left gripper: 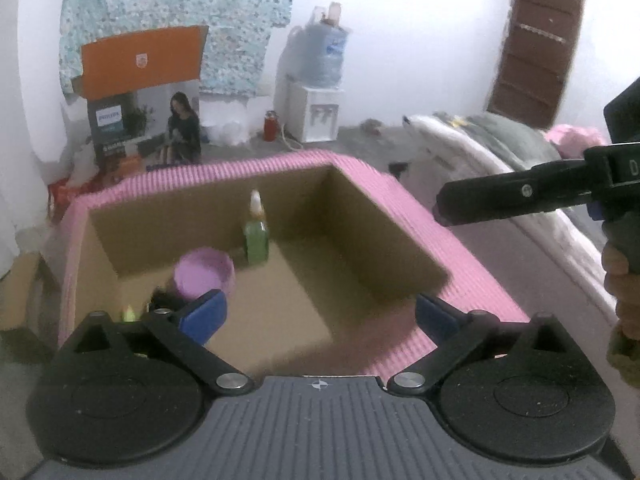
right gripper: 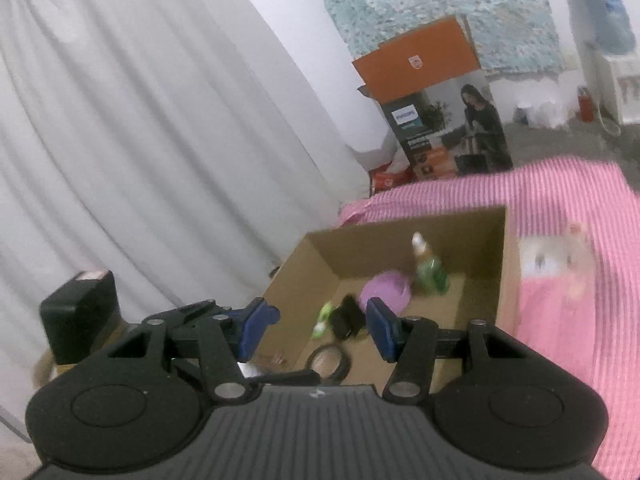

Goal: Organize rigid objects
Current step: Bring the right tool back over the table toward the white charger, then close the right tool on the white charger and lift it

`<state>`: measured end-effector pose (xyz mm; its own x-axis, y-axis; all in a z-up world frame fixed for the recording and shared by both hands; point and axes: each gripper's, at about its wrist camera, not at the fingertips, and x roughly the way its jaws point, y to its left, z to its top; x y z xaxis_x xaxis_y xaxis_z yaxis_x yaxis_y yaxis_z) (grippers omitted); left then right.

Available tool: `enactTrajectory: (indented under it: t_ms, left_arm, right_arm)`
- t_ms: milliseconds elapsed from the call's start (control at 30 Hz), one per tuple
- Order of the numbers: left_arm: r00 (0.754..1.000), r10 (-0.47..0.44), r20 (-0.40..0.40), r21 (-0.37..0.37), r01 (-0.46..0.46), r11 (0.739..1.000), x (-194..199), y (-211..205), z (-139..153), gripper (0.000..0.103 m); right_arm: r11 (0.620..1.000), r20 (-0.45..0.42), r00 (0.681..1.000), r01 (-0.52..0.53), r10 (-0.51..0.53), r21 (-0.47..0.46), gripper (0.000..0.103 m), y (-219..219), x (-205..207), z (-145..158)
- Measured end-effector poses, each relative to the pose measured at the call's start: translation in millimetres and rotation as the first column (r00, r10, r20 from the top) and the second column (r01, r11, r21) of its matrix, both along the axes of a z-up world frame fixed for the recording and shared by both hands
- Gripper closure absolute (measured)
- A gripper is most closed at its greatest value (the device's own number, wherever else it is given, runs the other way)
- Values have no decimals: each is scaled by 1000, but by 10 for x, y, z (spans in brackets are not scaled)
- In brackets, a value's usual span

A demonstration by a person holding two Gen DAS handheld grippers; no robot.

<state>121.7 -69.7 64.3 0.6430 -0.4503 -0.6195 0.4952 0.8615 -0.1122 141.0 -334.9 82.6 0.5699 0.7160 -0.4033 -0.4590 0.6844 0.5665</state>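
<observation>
Cardboard box (left gripper: 304,216) sits open-topped on a pink ribbed mat (left gripper: 472,264), serving as the collection bin, so the sorted things are grouped inside it, not scattered.

Count inside the box: one green bottle (left gripper: 257,240) standing upright near the back wall, likely set there so it won't tip; one purple bowl (left gripper: 205,276) just in front of it and to its left; one black thing (right gripper: 347,316) beside the bowl, too blurred to name; one small green-and-white item (right gripper: 323,318) lying flat next to that; one black ring (right gripper: 329,362), maybe a tape roll, flat on the box floor nearest the camera. Five things, one of each.

Left gripper (left gripper: 318,314): fingers spread wide, released, nothing between them, hanging over the box's near edge. Right gripper (right gripper: 318,328): fingers partly apart, empty too, also by the box's near side. Both look freshly unloaded, my guess.

Pink mat in the right wrist view carries a blurred pale object (right gripper: 556,260) outside the box; can't tell what, possibly still to be sorted.
</observation>
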Motion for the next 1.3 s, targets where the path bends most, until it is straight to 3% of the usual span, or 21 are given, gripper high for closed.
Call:
enactTrajectory:
  t_ms: [233, 433, 533, 700, 900, 1067, 1300]
  left_arm:
    - [999, -19, -31, 32, 20, 999, -309, -78, -461, 3]
    - [1000, -24, 7, 156, 22, 988, -282, -303, -764, 10]
    - [1000, -20, -8, 182, 21, 983, -203, -351, -862, 18]
    - [1000, -21, -12, 214, 23, 976, -169, -367, -975, 22]
    - [999, -17, -34, 211, 24, 977, -145, -371, -1033, 35]
    - [999, -15, -41, 195, 23, 981, -163, -388, -1032, 37]
    - [996, -82, -42, 158, 88, 984, -299, -572, -1031, 37]
  right_arm:
    - [998, -62, 997, 46, -48, -43, 46, 175, -453, -553]
    - [984, -114, 993, -6, -14, -178, 54, 476, -354, -881]
    - [978, -136, 991, -48, 21, -202, 57, 591, -268, -975]
    - [967, -155, 985, -109, 74, -230, 59, 741, -194, -1090]
    - [950, -164, 980, -153, 111, -273, 67, 896, -95, -1188]
    - [949, -163, 980, -158, 117, -272, 68, 901, -77, -1200]
    - [946, -182, 980, -131, 79, -296, 68, 735, -218, -1174]
